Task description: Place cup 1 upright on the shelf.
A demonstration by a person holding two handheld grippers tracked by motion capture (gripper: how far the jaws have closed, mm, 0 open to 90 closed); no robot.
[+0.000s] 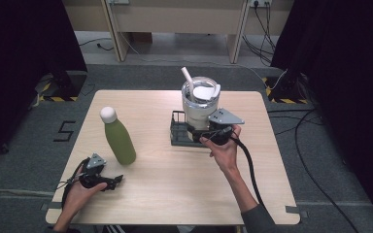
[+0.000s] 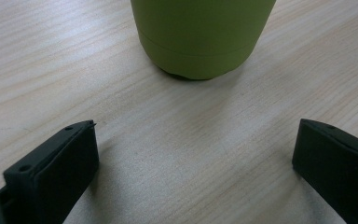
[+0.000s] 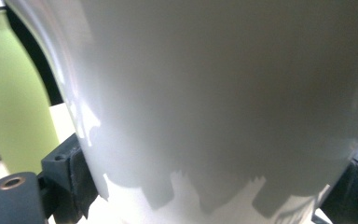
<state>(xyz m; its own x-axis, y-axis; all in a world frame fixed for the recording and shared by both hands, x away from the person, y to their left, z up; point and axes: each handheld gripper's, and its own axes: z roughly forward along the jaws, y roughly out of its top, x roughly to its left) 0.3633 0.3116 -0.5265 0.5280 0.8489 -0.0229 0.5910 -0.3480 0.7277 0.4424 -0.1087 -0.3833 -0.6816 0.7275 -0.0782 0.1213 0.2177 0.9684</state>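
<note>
While the high view looks down on the desk [image 1: 175, 179], the right gripper [image 1: 212, 132] sits at the base of a white tumbler [image 1: 199, 108] that stands upright in a black wire rack [image 1: 178, 131], its long axis vertical and its straw [image 1: 187, 76] leaning up and away to the left. From here the fingers are hidden behind the hand, so their grip cannot be read. The left gripper [image 1: 114, 181] rests low on the desk, with a green bottle [image 1: 119, 138] standing upright just beyond its fingers, white cap on top.

In the left gripper view, the fingers [image 2: 56, 168] stand wide apart over bare wood, and the green bottle's [image 2: 200, 37] base sits ahead of them, between their lines but not touched.

In the right gripper view, the tumbler's [image 3: 223, 93] wall rises between the fingers [image 3: 72, 175], which press against it on either side; the green bottle [image 3: 14, 93] stands beyond the left-hand finger.
</note>
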